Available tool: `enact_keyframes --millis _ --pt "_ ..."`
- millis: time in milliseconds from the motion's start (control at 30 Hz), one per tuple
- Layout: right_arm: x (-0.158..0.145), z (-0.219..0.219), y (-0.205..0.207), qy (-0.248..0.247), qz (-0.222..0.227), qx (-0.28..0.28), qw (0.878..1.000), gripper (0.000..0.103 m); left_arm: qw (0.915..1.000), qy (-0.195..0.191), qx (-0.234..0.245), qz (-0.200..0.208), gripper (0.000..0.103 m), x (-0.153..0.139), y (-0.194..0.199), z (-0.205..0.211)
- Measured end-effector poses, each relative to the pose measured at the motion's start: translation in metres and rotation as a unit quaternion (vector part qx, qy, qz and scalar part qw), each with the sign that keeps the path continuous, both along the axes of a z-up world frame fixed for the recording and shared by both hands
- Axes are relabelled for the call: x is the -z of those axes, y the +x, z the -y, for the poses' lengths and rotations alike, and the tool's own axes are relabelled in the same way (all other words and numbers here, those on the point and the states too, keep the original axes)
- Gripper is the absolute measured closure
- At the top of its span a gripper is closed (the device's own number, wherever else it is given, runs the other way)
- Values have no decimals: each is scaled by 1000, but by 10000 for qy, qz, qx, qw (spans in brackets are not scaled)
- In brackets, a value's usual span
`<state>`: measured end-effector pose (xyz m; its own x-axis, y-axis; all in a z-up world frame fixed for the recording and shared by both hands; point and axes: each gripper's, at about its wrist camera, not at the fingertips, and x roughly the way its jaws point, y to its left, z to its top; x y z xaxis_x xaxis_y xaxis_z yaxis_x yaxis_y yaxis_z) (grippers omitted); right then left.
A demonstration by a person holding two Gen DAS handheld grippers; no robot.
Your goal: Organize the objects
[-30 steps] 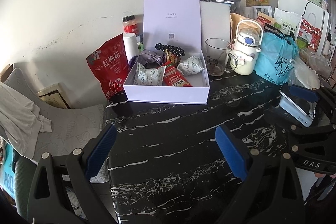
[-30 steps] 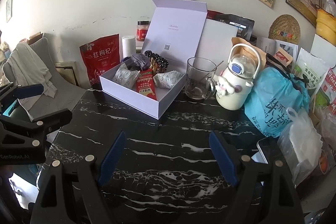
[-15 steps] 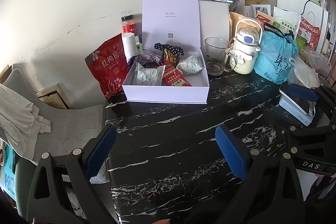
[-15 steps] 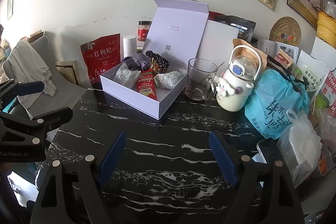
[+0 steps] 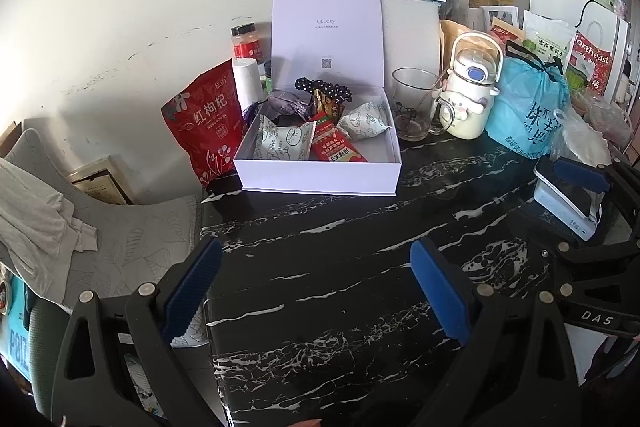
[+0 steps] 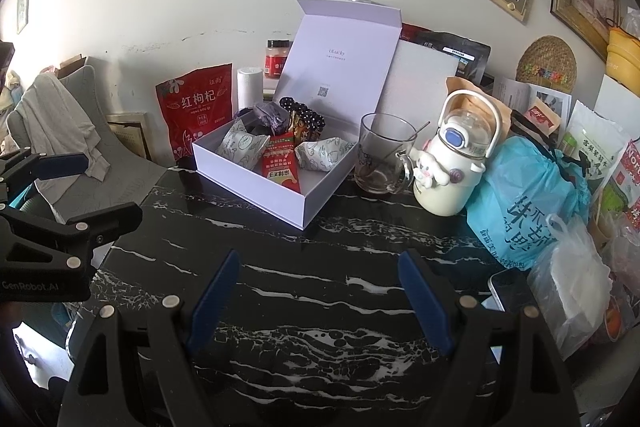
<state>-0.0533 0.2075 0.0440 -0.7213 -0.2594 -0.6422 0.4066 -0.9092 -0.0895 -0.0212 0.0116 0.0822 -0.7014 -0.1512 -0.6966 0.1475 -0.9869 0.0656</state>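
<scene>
Nothing has moved since the earlier frames: both of my tools sit in the same spots and the objects lie unchanged.

Nearest, at the bottom of the left wrist view, my left hand-held gripper [image 5: 316, 291] stands wide with nothing between its blue pads. My right hand-held gripper [image 6: 318, 297] is likewise wide and empty, low in its own view. Both hover over bare black marble bench [image 5: 340, 267].

Further up, at centre frame, the lavender box [image 5: 316, 179] rests on the bench with its lid [image 5: 326, 31] raised against the wall. Inside lie two pale patterned packets [image 5: 286, 143], a red sachet [image 5: 338, 147], a purple wrapped item [image 5: 286, 103] and a dark dotted piece [image 5: 324, 89].

Handling judgement: the packets look light, soft and crinkly. Grip across a sealed edge, with light force. The box looks like stiff card, probably light. If the lid is to be shut, push it at its top edge.

Obstructions: a glass mug [image 6: 380, 155] with a spoon stands just beside the box's right wall; it is fragile. A cream character bottle [image 6: 452, 167] follows, then a blue bag [image 6: 528, 211]. A red pouch [image 5: 204, 131] leans at the box's left, upper left of centre. A phone [image 6: 506, 285] lies at right.
</scene>
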Motion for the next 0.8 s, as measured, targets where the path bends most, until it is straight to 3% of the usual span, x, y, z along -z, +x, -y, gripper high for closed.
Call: enact_keyframes --millis 800 --pt "3 -4 -3 55 45 41 10000 21 9999 -99 54 87 8 4 -3 -3"
